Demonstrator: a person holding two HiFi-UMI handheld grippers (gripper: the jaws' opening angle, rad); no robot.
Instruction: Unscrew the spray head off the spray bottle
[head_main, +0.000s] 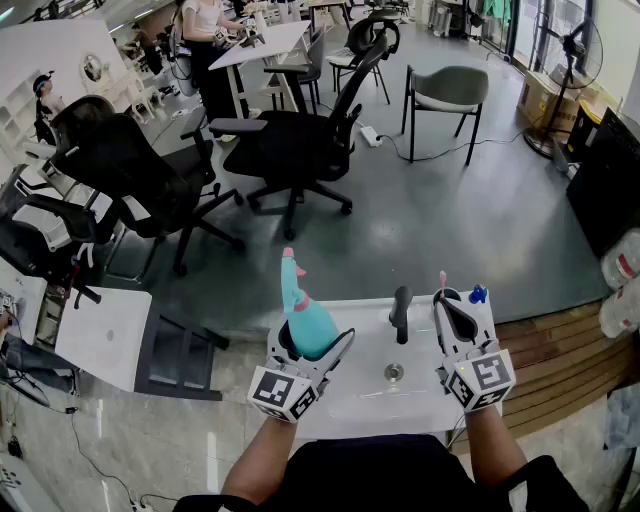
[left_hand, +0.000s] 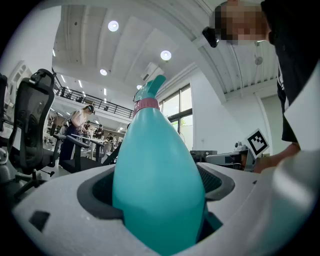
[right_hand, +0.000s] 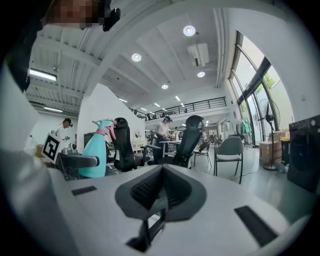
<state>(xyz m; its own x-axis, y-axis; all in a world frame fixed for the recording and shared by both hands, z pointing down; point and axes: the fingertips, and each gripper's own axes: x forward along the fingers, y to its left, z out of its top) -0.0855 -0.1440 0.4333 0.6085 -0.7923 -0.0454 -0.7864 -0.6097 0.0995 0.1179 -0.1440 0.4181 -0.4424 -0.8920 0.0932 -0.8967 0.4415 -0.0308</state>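
My left gripper (head_main: 315, 345) is shut on the body of a teal spray bottle (head_main: 310, 325), held upright over the white sink (head_main: 350, 400). The spray head (head_main: 291, 270), teal with a pink collar and pink trigger, sits on the bottle's neck. In the left gripper view the bottle (left_hand: 157, 185) fills the space between the jaws (left_hand: 160, 200). To the right, my right gripper (head_main: 445, 305) is shut with nothing between its pads (right_hand: 161, 187). It stands apart from the bottle. The right gripper view shows the bottle (right_hand: 95, 155) off to the left.
A black faucet (head_main: 400, 312) rises between the two grippers, with the drain (head_main: 394, 372) below it. A thin pink item (head_main: 442, 281) and a small blue one (head_main: 478, 294) stand at the sink's far right. Black office chairs (head_main: 300, 140) and a grey chair (head_main: 445, 95) stand beyond.
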